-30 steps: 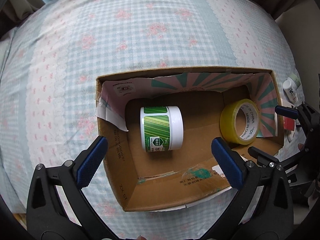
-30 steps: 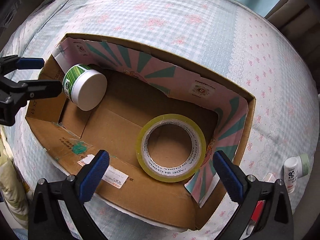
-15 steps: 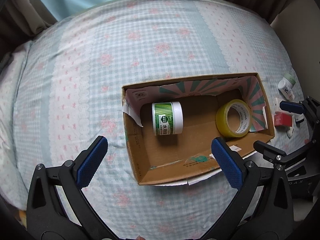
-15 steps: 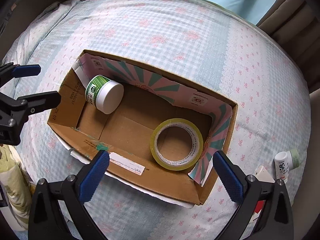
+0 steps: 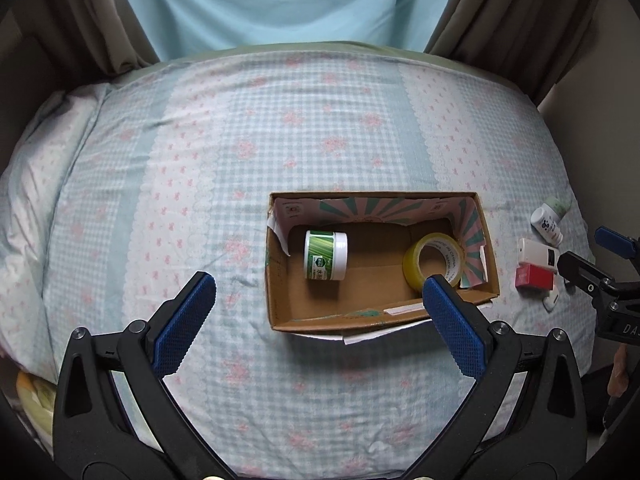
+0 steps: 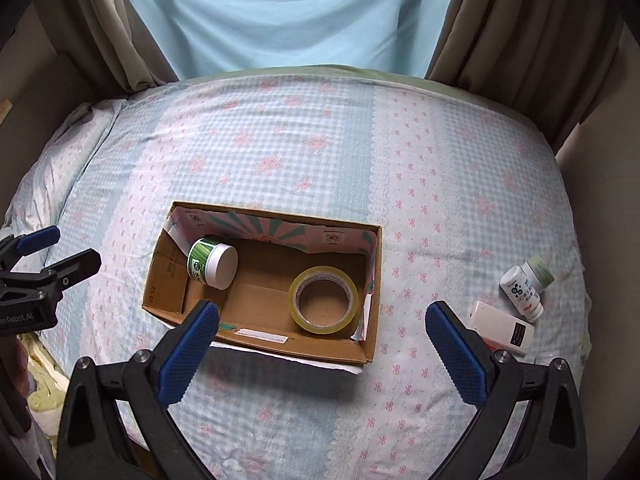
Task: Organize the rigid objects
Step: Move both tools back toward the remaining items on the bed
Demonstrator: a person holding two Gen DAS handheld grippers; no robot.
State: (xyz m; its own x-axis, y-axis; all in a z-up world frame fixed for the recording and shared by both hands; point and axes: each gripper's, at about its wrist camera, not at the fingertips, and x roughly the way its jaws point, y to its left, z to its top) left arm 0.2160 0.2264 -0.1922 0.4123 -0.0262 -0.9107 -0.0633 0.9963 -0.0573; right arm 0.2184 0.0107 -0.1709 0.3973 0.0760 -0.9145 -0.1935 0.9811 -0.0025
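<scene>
One cardboard box (image 6: 256, 338) holding one green jar (image 6: 211, 263) and one tape roll (image 6: 323, 299), two bottles (image 6: 522, 289) outside, both grippers (image 5: 316, 312) (image 6: 320, 348) open and empty

place: home bedroom | evidence: bed (image 6: 320, 152) under a blue-check floral sheet | pillow (image 6: 80, 152) at the bed's left edge | brown curtains (image 6: 520, 32) and a pale blue drape (image 6: 292, 12) behind the bed | household cardboard box (image 6: 360, 344) on the bed
</scene>
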